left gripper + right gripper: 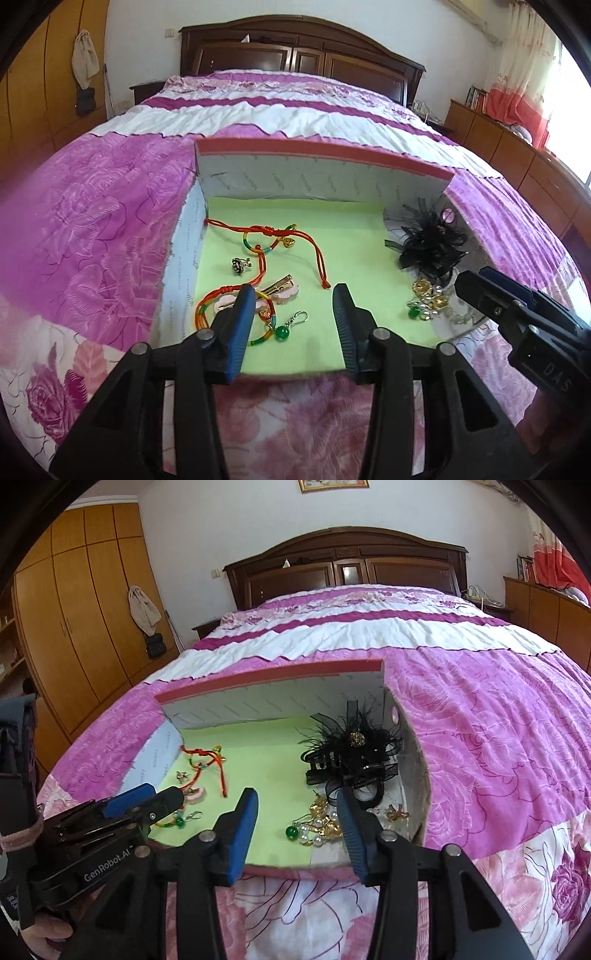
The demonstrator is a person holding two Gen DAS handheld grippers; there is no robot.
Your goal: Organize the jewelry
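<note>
Sorting looks barely begun: I hold left gripper [293, 325] and right gripper [301, 823] wide open, empty, over the box [325, 162]; cord bracelets [273, 236] at 10 o'clock, pearl-and-gold tangle [319, 825] at 4.

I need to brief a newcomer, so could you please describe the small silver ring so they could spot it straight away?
Find the open box on the bed, lined in green. Near its left wall, the ring lies alone under the red cord bracelet: the only silver, stringless piece there.
</note>
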